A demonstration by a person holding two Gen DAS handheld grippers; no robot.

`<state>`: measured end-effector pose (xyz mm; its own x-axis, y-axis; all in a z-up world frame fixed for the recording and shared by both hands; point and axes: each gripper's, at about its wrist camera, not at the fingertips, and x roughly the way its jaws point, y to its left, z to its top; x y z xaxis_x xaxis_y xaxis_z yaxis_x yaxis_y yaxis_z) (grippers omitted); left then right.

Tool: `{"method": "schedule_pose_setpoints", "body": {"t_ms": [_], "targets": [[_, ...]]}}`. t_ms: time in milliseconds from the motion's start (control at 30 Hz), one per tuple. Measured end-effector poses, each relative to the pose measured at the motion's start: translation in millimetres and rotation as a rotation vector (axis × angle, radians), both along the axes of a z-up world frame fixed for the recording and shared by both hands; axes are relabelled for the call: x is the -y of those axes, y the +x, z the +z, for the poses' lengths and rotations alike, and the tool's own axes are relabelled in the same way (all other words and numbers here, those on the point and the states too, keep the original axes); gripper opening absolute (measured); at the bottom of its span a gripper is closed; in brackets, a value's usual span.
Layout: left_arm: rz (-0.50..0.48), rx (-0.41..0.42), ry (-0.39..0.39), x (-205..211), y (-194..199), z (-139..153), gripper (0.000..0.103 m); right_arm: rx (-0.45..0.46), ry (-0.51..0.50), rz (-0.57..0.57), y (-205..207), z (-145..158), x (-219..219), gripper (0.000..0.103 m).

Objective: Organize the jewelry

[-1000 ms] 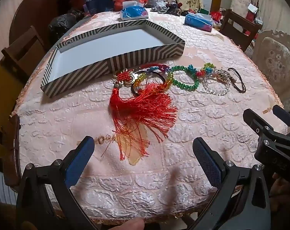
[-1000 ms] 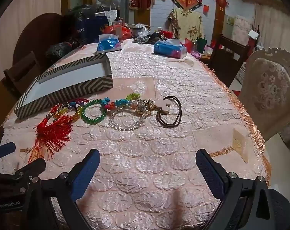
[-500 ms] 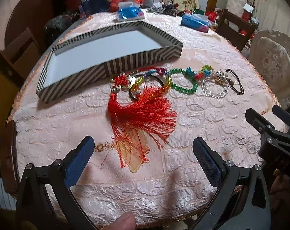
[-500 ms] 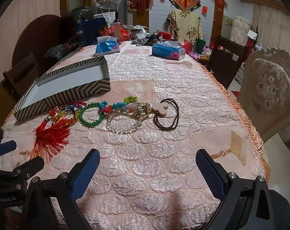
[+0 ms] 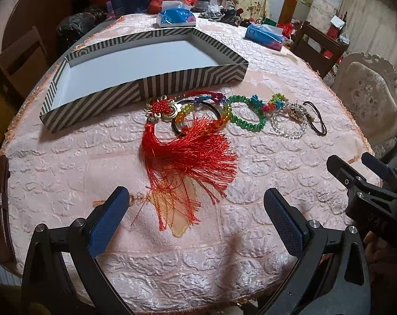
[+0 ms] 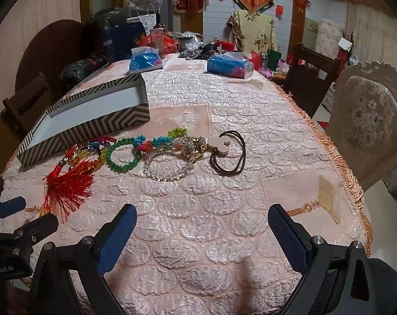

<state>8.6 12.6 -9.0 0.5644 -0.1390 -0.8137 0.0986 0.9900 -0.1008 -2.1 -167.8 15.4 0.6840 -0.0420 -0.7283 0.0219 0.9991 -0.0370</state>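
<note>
The red tassel is right in front of my left gripper

My left gripper is wide open, holding nothing, like my right gripper. The red tassel lies just ahead, its long way pointing away toward the striped box. My left is nearer.

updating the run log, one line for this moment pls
left hand-held gripper open | right hand-held gripper open | jewelry row on table | striped box empty
</note>
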Motion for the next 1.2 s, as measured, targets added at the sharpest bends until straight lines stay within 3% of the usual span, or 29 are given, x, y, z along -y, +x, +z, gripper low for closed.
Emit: {"method": "schedule_pose_setpoints", "body": {"t_ms": [433, 667, 1200], "targets": [[0.088, -0.010, -0.025, -27, 6, -6, 0.103, 0.002, -0.008, 0.003, -1, 0, -1, 0.099], [0.078, -0.018, -0.065, -30, 12, -3, 0.103, 0.005, -0.007, 0.003, -2, 1, -2, 0.099], [0.112, -0.022, 0.034, -22, 34, -4, 0.103, 0.007, -0.011, 0.000, -2, 1, -2, 0.099]]}}
